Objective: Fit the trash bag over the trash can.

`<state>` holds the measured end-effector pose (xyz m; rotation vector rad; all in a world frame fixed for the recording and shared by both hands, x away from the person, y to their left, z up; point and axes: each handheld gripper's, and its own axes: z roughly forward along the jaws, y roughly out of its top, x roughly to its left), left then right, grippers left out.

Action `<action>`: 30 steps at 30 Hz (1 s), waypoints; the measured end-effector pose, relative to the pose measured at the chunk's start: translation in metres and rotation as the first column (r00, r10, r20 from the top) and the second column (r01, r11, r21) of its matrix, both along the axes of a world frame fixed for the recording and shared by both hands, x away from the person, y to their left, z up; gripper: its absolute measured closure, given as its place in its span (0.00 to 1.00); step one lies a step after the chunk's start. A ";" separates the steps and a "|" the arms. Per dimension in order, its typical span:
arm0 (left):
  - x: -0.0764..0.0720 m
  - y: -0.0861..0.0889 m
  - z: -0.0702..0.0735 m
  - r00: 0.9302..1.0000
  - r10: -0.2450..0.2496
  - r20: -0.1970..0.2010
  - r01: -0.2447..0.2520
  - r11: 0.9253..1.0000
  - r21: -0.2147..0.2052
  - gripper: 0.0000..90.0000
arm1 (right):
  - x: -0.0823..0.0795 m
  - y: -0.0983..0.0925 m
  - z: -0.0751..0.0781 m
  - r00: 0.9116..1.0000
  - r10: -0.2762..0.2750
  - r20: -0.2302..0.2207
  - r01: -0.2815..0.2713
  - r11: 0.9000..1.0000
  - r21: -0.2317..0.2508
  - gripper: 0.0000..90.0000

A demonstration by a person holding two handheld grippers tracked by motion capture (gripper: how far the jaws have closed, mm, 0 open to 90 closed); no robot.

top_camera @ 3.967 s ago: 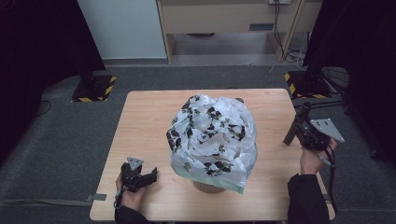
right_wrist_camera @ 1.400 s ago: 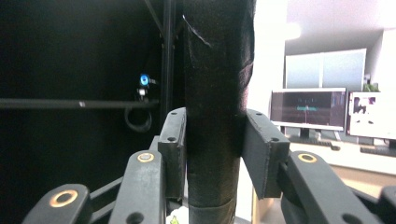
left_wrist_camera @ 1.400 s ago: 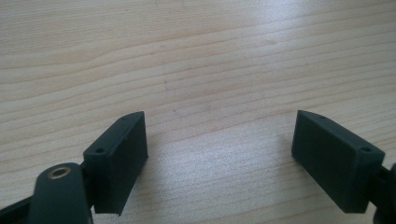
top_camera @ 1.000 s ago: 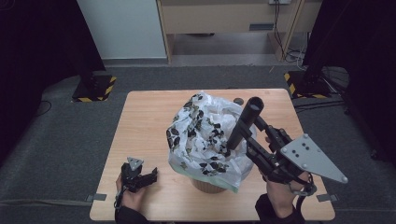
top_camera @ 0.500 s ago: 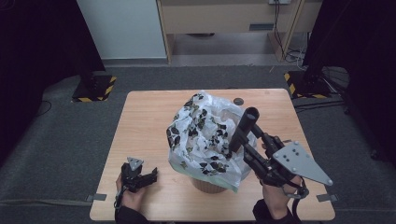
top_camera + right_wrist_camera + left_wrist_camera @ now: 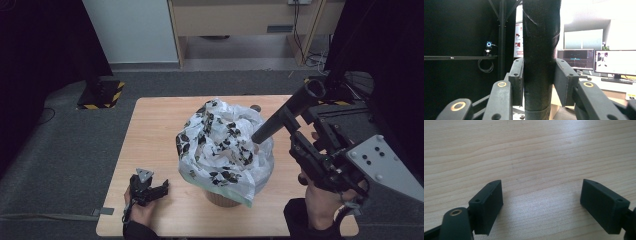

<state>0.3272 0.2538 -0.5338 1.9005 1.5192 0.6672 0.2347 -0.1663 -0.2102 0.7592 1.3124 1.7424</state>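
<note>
Black tube (image 6: 541, 57), one, clamped by right gripper (image 6: 539, 80); left gripper (image 6: 541, 202) fingers spread, empty.

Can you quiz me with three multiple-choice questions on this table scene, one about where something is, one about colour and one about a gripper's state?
1. Where does the left gripper sit?
A. Low over the light wooden table, near its front left corner
B. On top of the bag
C. Off the table's far edge

2. What colour is the print on the crumpled white plastic bag?
A. Red
B. Black
C. Blue

3. What state is the right gripper in?
A. Open, holding nothing
B. Shut on the bag
C. Shut on a long black cylindrical tube

Answers:
1 A: the high view shows it by the front left corner, and the left gripper view looks onto wood grain close below.
2 B: dark blotches cover the white plastic.
3 C: the right gripper view shows both jaws pressed against the tube's sides.
</note>
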 end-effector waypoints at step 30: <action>0.000 0.000 0.000 1.000 -0.002 -0.002 0.002 1.000 0.000 0.20 | 0.043 0.050 -0.025 0.996 0.063 -0.064 -0.066 0.997 -0.044 0.69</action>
